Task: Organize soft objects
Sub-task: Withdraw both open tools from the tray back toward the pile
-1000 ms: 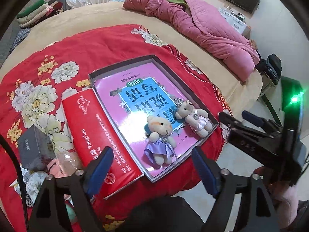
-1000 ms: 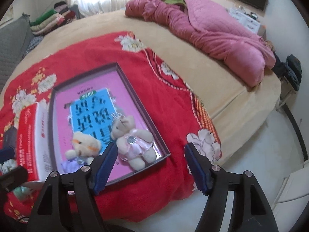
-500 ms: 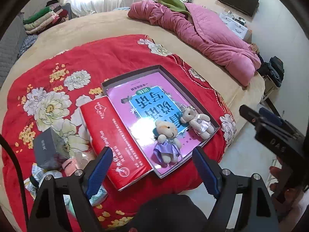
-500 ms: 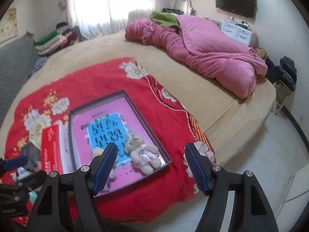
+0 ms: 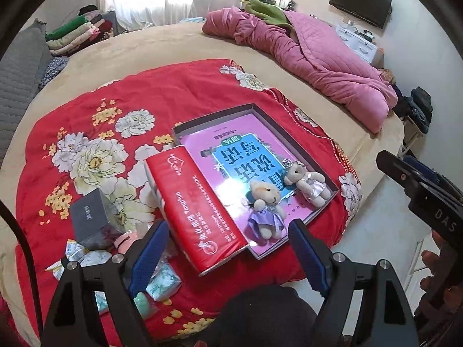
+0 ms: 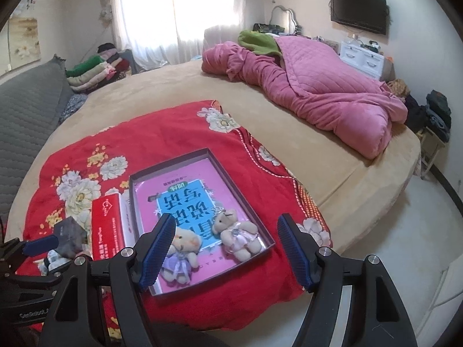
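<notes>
Two small teddy bears lie in a shallow dark box (image 5: pixel 292 133) (image 6: pixel 243 185) on a pink book: one in a purple dress (image 5: pixel 264 206) (image 6: pixel 181 253), one in a pale pink dress (image 5: pixel 308 180) (image 6: pixel 237 235). A red tissue pack (image 5: pixel 196 205) (image 6: pixel 107 228) leans on the box's left side. My left gripper (image 5: pixel 225 256) hangs open above the near edge of the red floral cloth (image 5: pixel 162 92) (image 6: pixel 162 138), holding nothing. My right gripper (image 6: pixel 225 253) is open too, above the bears, and shows at the right edge of the left wrist view (image 5: pixel 411 176).
A grey box (image 5: pixel 86 217) (image 6: pixel 71 235) and several small packets (image 5: pixel 86 256) lie left of the tissue pack. A pink quilt (image 5: pixel 318 66) (image 6: pixel 318 92) is heaped on the round beige bed (image 6: pixel 173 86). Folded clothes (image 5: pixel 75 34) are stacked at the back left. Bare floor (image 6: pixel 405 231) lies to the right.
Both grippers have risen and pulled back from the box, so the bears look smaller and more of the room shows. Nothing on the cloth has moved.
</notes>
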`<action>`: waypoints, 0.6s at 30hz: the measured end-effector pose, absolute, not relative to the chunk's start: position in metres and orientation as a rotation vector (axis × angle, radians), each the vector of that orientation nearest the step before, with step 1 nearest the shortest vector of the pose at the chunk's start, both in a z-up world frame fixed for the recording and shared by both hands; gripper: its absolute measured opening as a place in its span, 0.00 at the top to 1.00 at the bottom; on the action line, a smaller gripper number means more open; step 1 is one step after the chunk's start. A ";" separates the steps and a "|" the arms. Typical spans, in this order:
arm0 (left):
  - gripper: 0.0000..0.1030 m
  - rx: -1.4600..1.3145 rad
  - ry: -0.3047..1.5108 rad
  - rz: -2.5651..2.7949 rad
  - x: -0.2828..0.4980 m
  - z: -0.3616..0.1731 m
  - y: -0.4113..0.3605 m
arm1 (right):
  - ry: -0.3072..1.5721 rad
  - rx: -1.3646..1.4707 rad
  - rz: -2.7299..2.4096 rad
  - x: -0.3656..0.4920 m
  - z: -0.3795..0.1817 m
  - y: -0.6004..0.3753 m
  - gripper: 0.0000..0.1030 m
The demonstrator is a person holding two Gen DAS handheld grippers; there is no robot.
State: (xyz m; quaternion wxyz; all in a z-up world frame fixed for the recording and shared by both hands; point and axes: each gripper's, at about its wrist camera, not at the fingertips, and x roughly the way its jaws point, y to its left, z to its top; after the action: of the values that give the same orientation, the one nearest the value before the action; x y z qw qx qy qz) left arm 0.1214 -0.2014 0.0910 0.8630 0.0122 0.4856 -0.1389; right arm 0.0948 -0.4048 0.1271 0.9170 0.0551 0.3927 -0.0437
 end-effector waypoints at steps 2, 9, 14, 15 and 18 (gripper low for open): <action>0.18 0.021 1.015 -0.286 0.120 0.093 -0.198 | 0.797 0.109 -0.082 0.092 0.131 -0.400 0.28; 0.18 0.013 1.005 -0.255 0.115 0.097 -0.181 | 0.782 0.093 -0.051 0.089 0.142 -0.382 0.28; 0.18 0.003 0.999 -0.238 0.110 0.100 -0.170 | 0.774 0.072 -0.018 0.086 0.147 -0.365 0.28; 0.18 0.001 0.998 -0.233 0.109 0.100 -0.167 | 0.774 0.068 -0.013 0.086 0.148 -0.362 0.28; 0.18 -0.004 0.997 -0.219 0.106 0.100 -0.159 | 0.774 0.064 0.013 0.085 0.150 -0.350 0.28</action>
State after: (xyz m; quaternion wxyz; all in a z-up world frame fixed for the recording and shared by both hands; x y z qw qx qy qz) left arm 0.1063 -0.1589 0.1001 0.8726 -0.0017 0.4771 -0.1050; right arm 0.0845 -0.3496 0.1498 0.9255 0.0314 0.3774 0.0065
